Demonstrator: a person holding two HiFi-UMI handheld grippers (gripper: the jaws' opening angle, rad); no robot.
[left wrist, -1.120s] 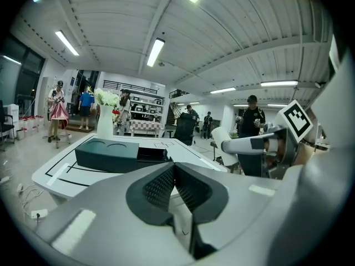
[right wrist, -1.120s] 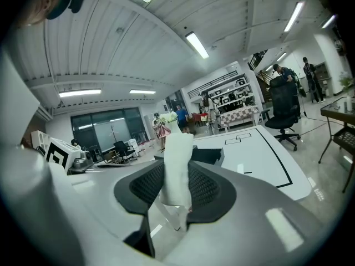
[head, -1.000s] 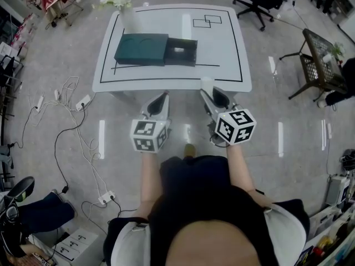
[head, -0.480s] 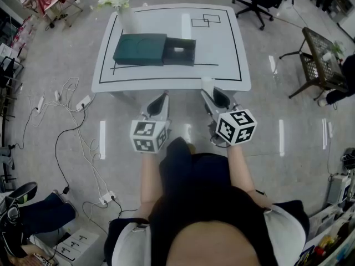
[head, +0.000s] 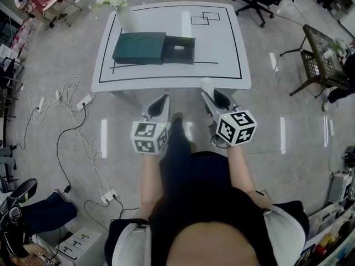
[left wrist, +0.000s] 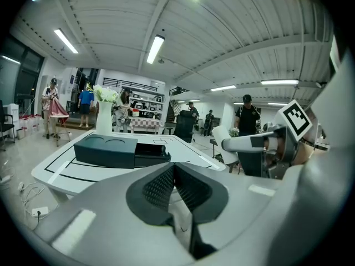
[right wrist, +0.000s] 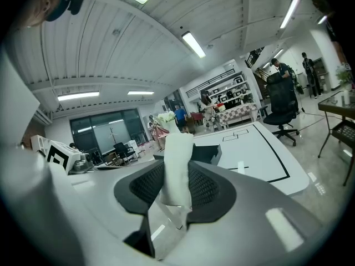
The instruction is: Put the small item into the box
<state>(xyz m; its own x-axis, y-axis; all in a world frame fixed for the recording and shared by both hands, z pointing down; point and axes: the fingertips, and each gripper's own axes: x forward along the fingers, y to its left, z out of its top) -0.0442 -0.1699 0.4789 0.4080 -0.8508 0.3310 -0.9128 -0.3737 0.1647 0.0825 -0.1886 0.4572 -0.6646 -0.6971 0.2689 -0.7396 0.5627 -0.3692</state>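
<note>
standing just short of a white desk point(head: 222, 43), a person holds a gripper in each hand, both aimed toward it and tipped slightly down. the right gripper point(head: 213, 96) has its fingers point(right wrist: 208, 190) clenched on the small item point(right wrist: 177, 162), a pale white, soft-looking piece that stands upright between the ribbed pads and pokes out above them. in the head view it shows as a small white block right at the desk's near edge, well apart from the box. the left gripper point(left wrist: 174, 168) carries nothing; its fingers point(left wrist: 158, 184) are pressed together on empty air.

the box point(head: 140, 47) is dark green and lies toward the desk's far left corner, with its drawer point(head: 181, 50) pulled out toward the desk's middle, open side up. a vase of white flowers point(head: 118, 1) stands at the far left corner, just beyond the box.

the item looks light and a little squashy, so it probably needs only a gentle pinch. the hold sits low on its body, which seems secure. it should fall freely once released over the drawer, though something so light could cling to a pad or land off-centre.
</note>
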